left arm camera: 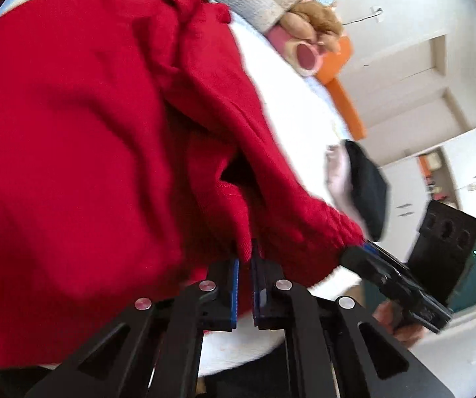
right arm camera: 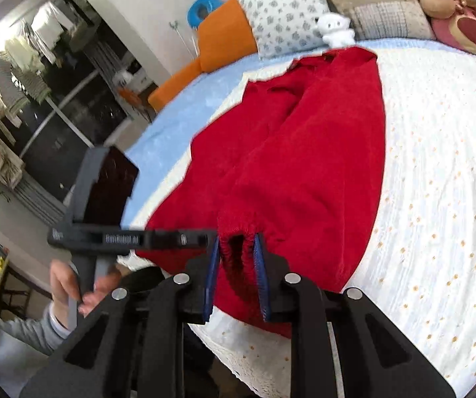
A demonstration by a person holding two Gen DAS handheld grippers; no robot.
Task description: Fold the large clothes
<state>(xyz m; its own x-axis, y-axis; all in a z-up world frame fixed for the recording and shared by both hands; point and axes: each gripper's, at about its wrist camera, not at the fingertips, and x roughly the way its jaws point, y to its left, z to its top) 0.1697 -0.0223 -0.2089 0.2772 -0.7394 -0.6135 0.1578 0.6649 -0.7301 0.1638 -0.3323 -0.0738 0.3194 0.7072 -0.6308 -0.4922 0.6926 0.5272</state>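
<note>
A large red knitted sweater lies on a white dotted bedspread, stretching from the near bed edge toward the pillows; it also shows in the right wrist view. My left gripper is shut on the sweater's hem edge. My right gripper is shut on a bunched ribbed cuff or hem of the sweater near the bed's front edge. The right gripper also shows in the left wrist view, gripping the ribbed edge. The left gripper also shows in the right wrist view, beside my right one.
Pillows, a small white plush toy and a pink and brown plush sit at the bed's head. An orange headboard runs behind. A dark and white clothes pile lies on the bed. A clothes rack stands at the left.
</note>
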